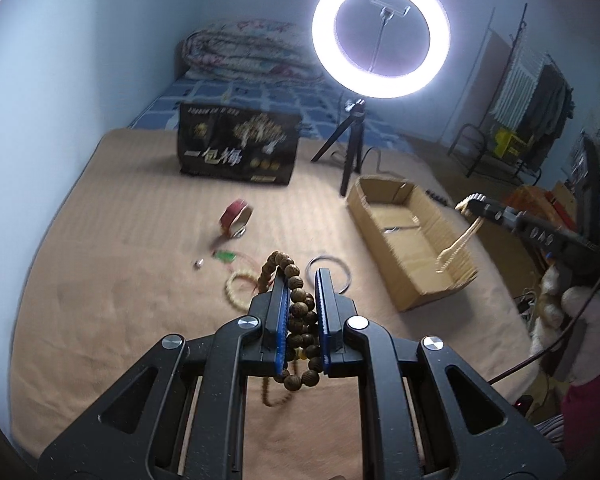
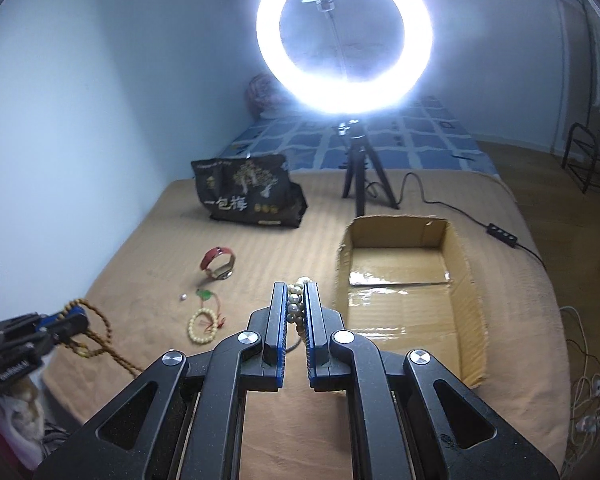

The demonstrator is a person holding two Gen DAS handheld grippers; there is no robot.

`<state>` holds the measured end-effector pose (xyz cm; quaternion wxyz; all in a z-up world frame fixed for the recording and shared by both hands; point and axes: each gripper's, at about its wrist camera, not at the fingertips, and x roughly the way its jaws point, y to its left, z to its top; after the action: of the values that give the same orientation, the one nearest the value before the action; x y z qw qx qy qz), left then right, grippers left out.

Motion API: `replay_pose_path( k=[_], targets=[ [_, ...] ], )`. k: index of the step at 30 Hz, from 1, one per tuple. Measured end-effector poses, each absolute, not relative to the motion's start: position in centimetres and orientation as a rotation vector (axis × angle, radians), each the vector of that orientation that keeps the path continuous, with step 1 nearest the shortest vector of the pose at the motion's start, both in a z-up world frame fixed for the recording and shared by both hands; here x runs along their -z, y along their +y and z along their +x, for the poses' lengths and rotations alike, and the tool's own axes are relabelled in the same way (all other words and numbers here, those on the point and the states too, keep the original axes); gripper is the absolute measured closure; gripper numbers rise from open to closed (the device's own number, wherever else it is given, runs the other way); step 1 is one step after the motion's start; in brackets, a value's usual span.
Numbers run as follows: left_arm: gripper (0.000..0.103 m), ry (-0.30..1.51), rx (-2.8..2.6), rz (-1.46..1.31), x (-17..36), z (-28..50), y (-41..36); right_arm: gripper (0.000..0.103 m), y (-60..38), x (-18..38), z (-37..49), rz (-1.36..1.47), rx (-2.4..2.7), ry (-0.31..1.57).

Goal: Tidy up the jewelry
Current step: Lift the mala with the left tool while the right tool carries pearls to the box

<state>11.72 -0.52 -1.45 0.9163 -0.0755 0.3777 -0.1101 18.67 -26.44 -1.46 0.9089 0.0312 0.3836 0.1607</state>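
Note:
My left gripper [image 1: 302,276] is shut on a brown wooden bead bracelet [image 1: 298,308], held above the tan blanket; it also shows in the right wrist view [image 2: 66,322] with the beads [image 2: 94,336] hanging. My right gripper [image 2: 296,288] is shut on a pearl bead strand [image 2: 294,304], left of the open cardboard box [image 2: 460,280]. In the left wrist view the right gripper [image 1: 474,202] hangs the pale strand [image 1: 460,240] over the box [image 1: 428,216]. On the blanket lie a red watch [image 2: 218,268], a cream bead bracelet [image 2: 204,326], a green pendant [image 2: 206,294], a small silver bead [image 2: 183,297] and a metal ring [image 1: 328,274].
A black snack bag [image 2: 252,196] stands at the back of the blanket. A ring light on a tripod [image 2: 356,176] stands behind the box, its cable [image 2: 496,232] running right. A blue patterned sheet [image 2: 400,140] and folded quilt [image 1: 240,52] lie beyond. Wall at left.

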Motion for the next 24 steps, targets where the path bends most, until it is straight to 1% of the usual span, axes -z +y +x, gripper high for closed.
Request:
replay_pose_path(
  k=[11,24],
  targets=[
    [0.092,0.683,0.321,-0.114,-4.3,16.2,-4.5,0.097,-29.7,2.2,20.1,0.071,-0.261,0.809],
    [0.092,0.633,0.417,-0.046,-7.0,22.8,-12.4,0.097,-34.2,3.5,21.7,0.105,-0.173,0.830]
  ],
)
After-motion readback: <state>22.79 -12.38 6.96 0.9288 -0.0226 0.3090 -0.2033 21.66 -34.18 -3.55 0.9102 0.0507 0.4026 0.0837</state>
